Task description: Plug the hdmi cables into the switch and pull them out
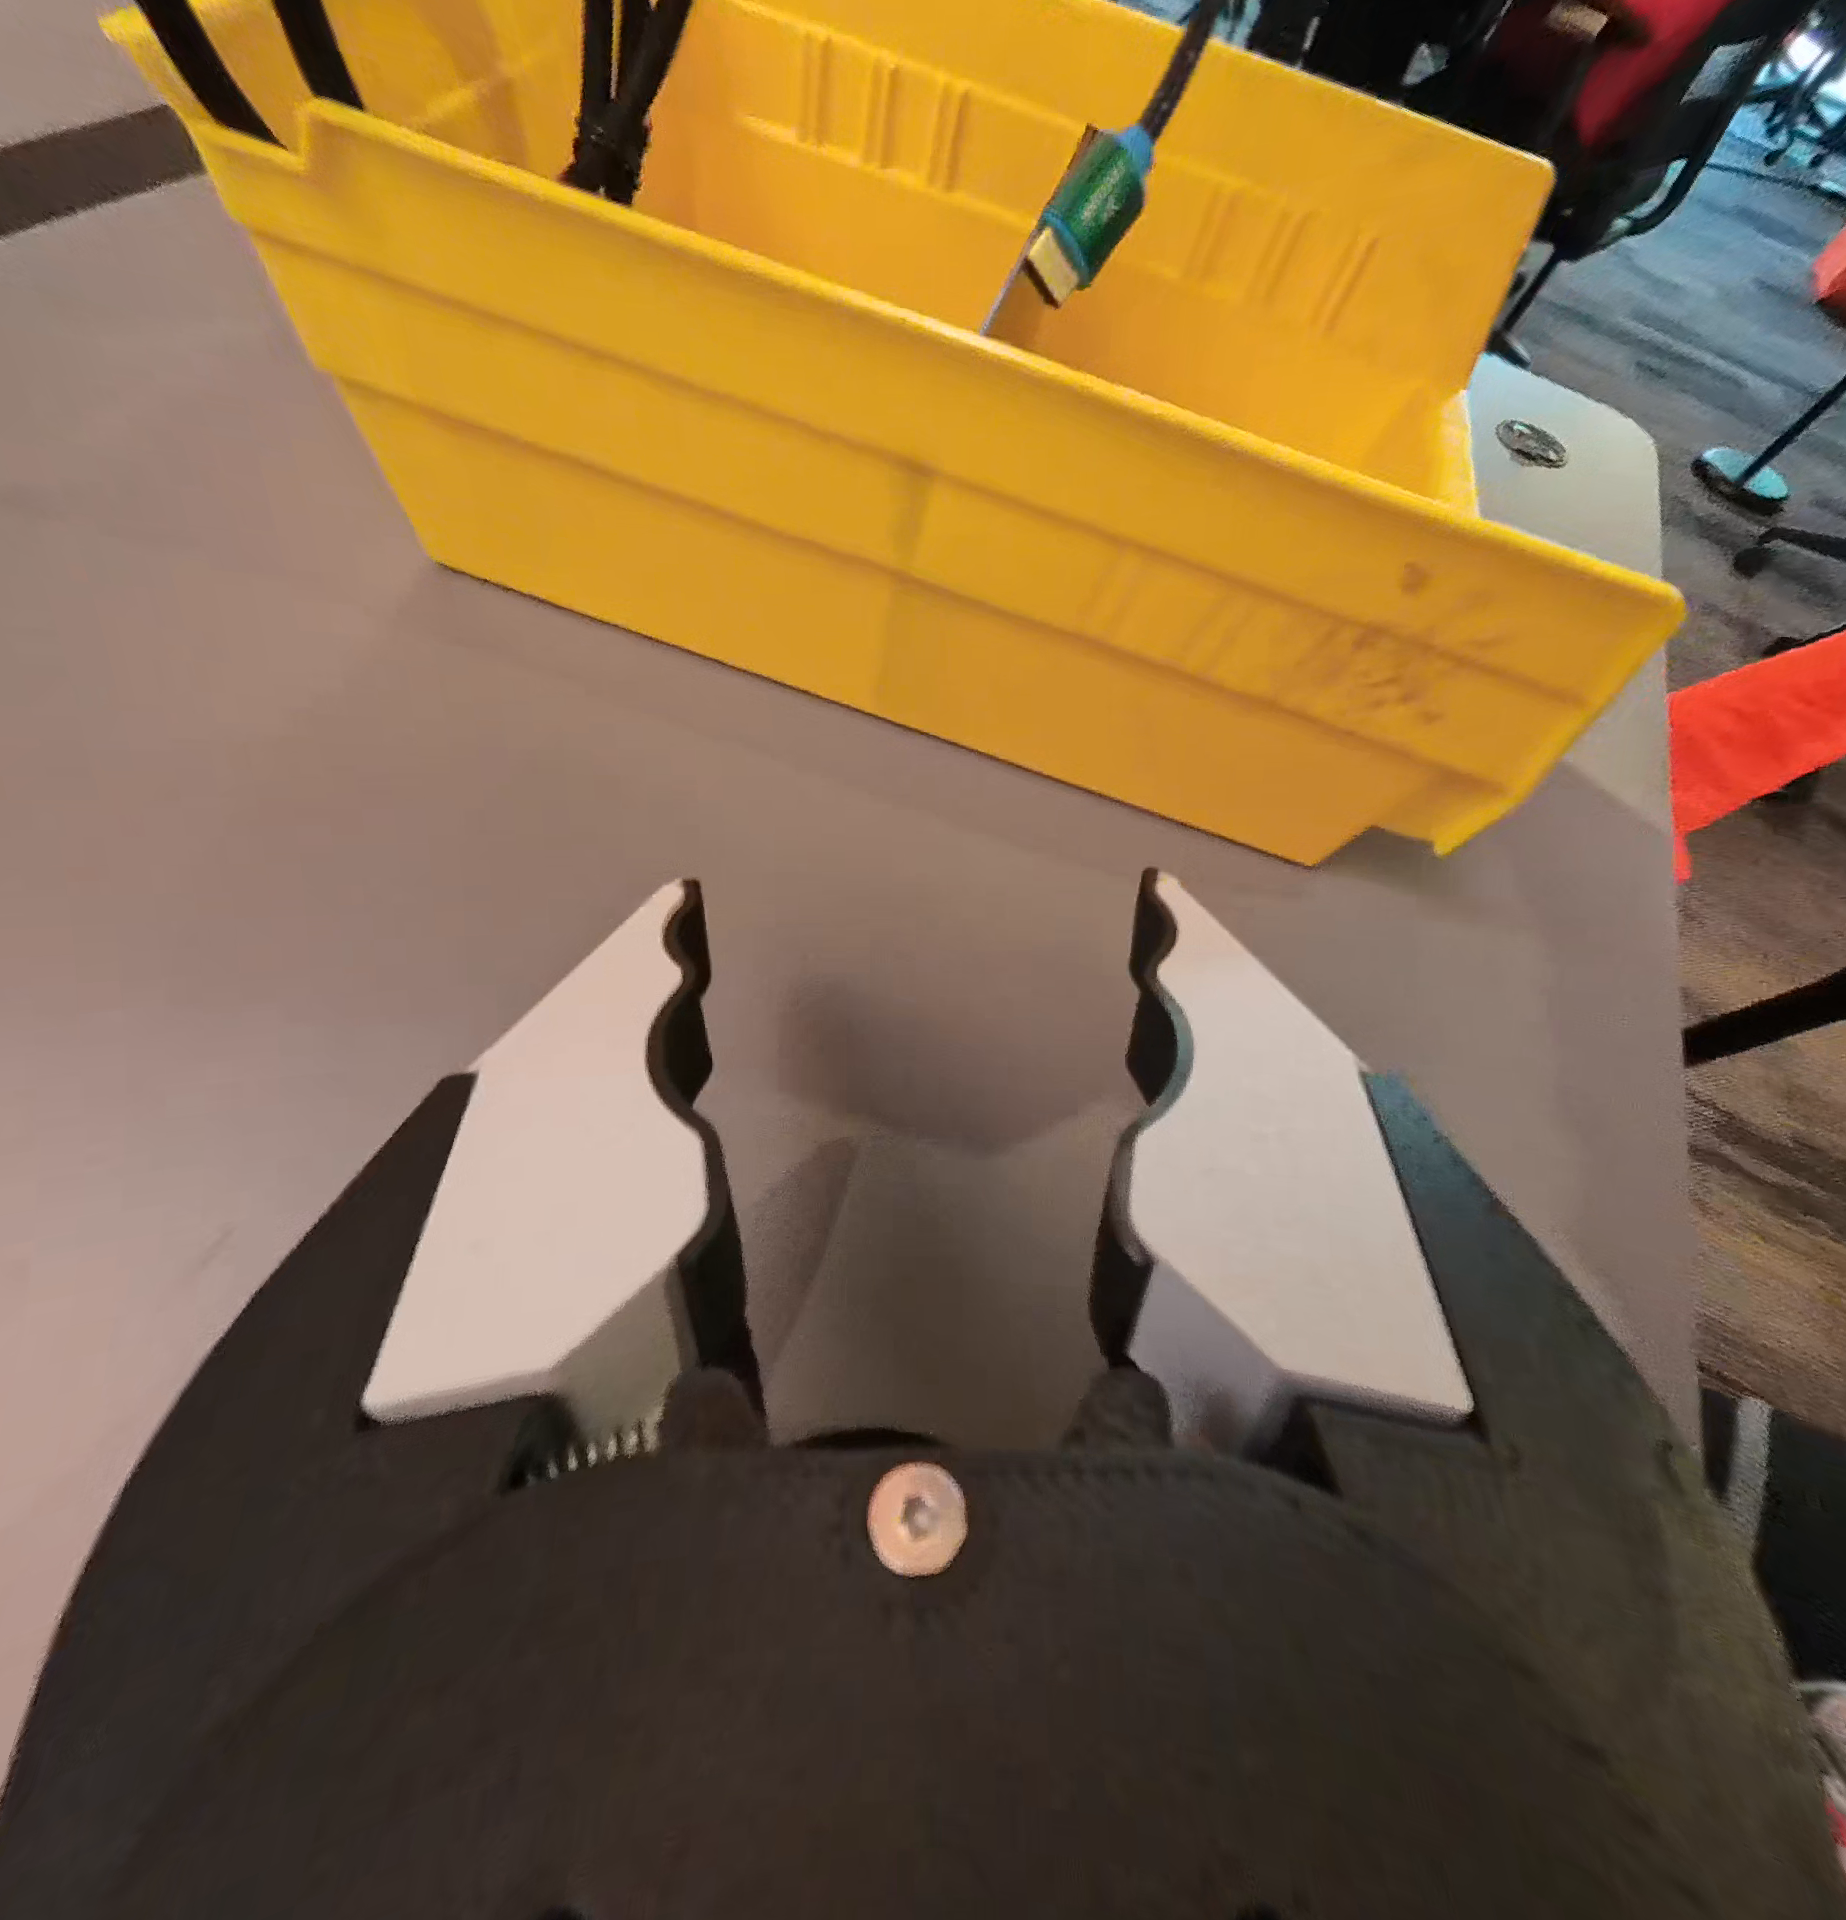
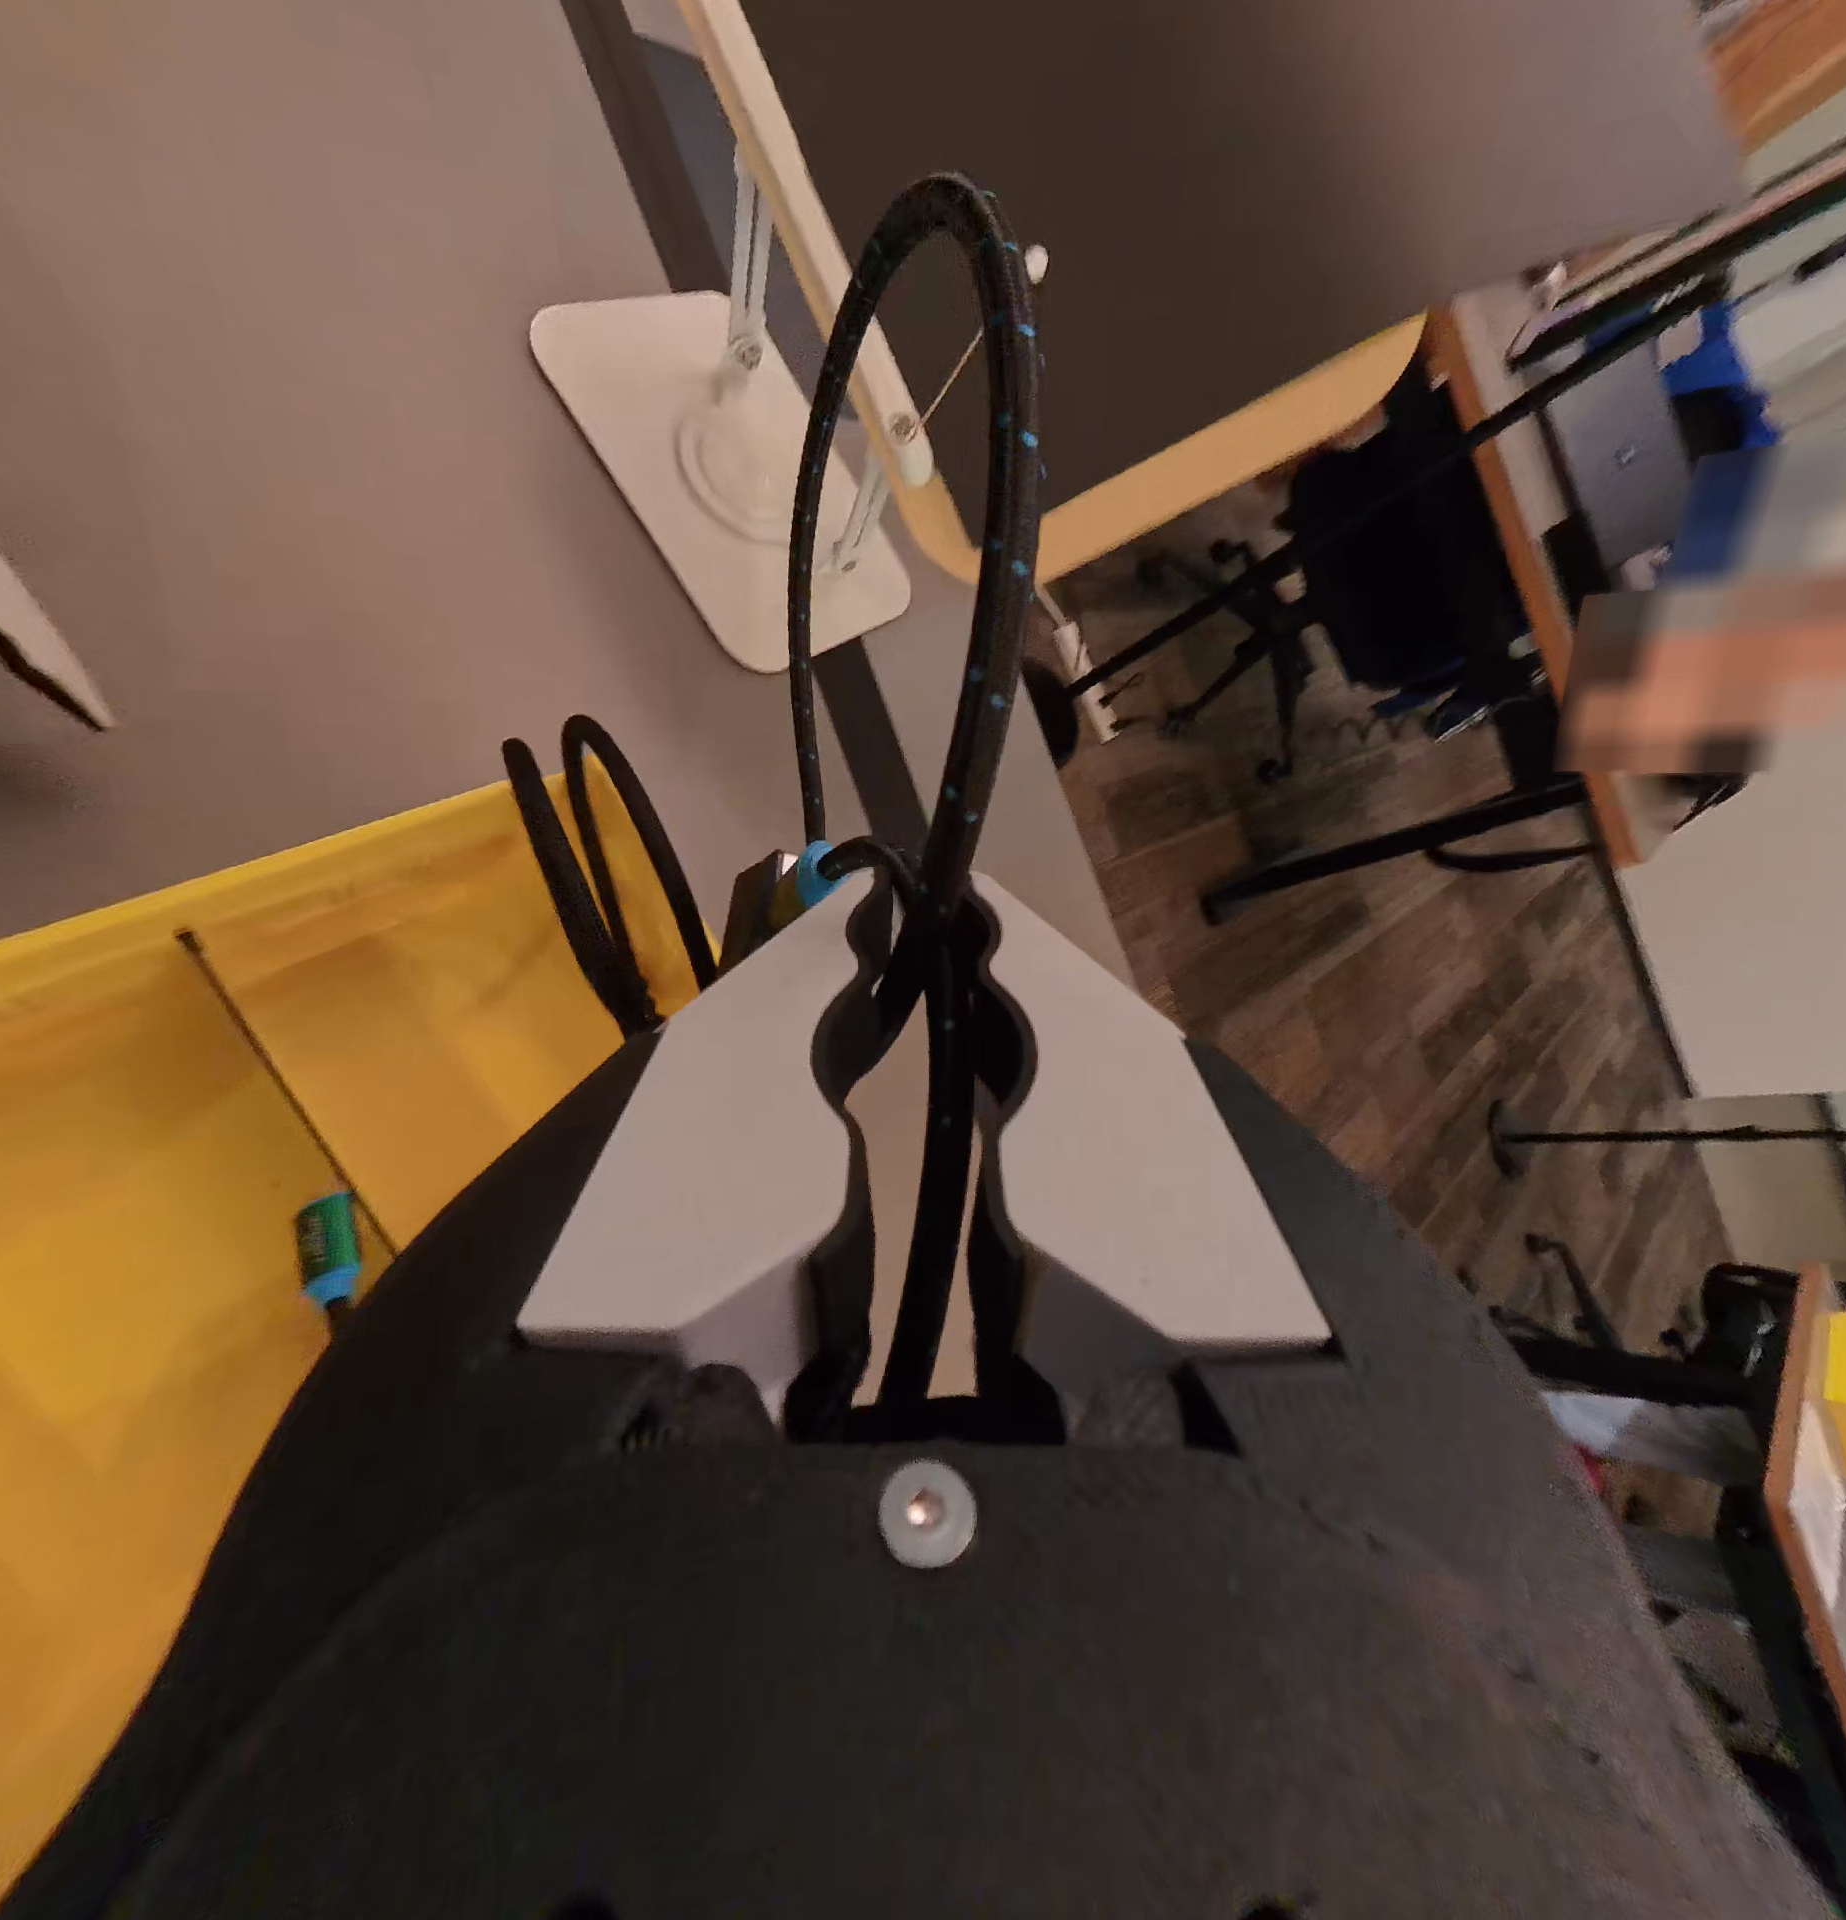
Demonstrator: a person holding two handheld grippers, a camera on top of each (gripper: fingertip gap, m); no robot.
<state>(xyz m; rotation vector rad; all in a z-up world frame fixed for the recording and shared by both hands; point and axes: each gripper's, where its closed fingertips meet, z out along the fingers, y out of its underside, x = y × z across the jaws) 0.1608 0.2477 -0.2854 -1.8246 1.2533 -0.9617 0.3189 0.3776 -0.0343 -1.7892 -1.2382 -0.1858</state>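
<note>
My left gripper is open and empty, low over the grey table, just in front of a yellow bin. Over the bin hangs a green HDMI plug with a gold tip on a braided black cable. My right gripper is shut on the black braided HDMI cable, which loops up above the fingertips. A blue-collared plug end sits just left of the fingertips. The green plug also shows in the right wrist view over the bin. No switch is in view.
Other black cables stand bundled in the bin's left part; they also show in the right wrist view. A white lamp base stands on the table beyond. The table's right edge is near, with floor and chairs past it. Some 35 cm of space lies between my two pairs of fingers.
</note>
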